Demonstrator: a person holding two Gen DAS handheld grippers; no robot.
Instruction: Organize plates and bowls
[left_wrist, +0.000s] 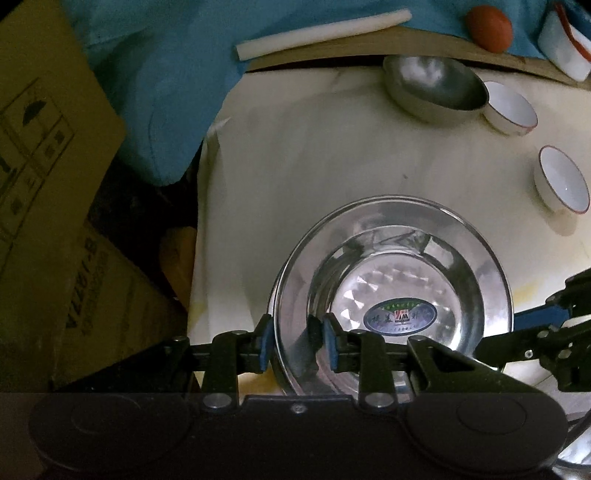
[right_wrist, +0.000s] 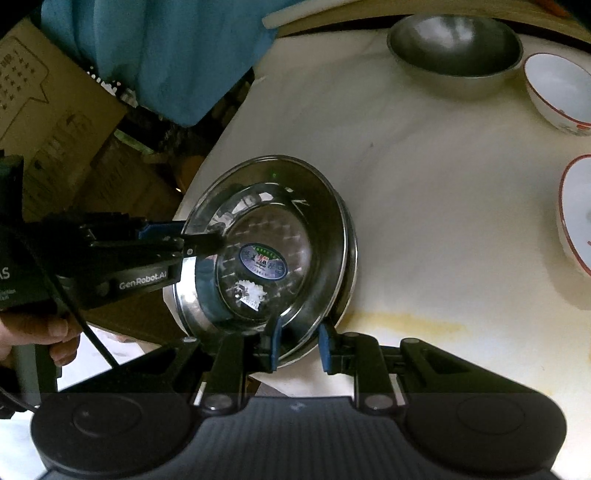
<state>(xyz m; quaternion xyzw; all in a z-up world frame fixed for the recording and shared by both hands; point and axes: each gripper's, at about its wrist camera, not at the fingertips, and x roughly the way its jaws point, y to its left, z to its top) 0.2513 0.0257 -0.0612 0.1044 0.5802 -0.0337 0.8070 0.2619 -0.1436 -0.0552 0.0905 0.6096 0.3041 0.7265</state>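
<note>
A steel plate (right_wrist: 269, 240) sits at the bench's (right_wrist: 424, 206) left edge, partly overhanging it. The left claw (left_wrist: 298, 341) straddles its rim, narrow, pads not clearly pressing; the right claw (right_wrist: 298, 345) pinches the near rim. The plate looks light, stiff and slippery, so the thin rim is the likely hold. A steel bowl (right_wrist: 454, 51) and white bowls (right_wrist: 557, 88) stand well apart toward the far-right side, not in the way.
</note>
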